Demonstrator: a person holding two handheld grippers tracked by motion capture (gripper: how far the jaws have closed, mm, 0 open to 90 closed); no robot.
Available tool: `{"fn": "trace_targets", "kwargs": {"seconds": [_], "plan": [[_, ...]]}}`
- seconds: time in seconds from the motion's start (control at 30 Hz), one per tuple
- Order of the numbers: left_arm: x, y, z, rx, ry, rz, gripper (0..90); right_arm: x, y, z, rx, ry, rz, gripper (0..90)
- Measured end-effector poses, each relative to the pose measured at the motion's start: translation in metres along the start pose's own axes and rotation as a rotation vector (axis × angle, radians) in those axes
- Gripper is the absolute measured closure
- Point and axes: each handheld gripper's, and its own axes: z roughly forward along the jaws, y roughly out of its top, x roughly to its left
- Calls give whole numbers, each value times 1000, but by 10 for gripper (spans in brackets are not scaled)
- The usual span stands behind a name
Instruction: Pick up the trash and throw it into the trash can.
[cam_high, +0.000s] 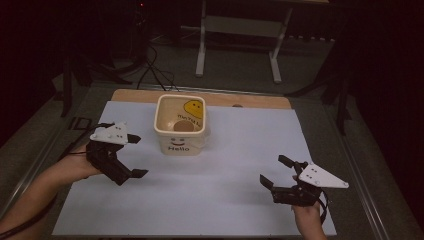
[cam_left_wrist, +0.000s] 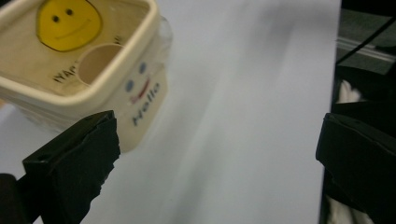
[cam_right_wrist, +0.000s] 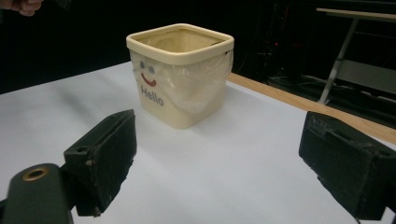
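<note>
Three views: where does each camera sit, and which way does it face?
High view: above the person's side, looking forward and down; forearms, left gripper, right gripper.
Left gripper view: looks along its open black fingers into the bucket.
Right gripper view: low, faces the bucket's "Hello" side.
All three share the bucket and white sheet.

black two-jaw grippers (cam_high: 136, 156) (cam_high: 274, 170); grey three-cornered plates; bare forearms
</note>
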Motion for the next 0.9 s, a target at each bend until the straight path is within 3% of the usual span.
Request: {"fn": "trace_targets", "kwargs": {"seconds": [0.43, 0.9], "plan": [[-17, -28, 12, 17, -24, -21, 6, 0, 0, 0, -1, -1, 2, 112], [-32, -55, 26, -18, -47, -56, 6, -1, -1, 0, 3, -5, -4, 112]]}}
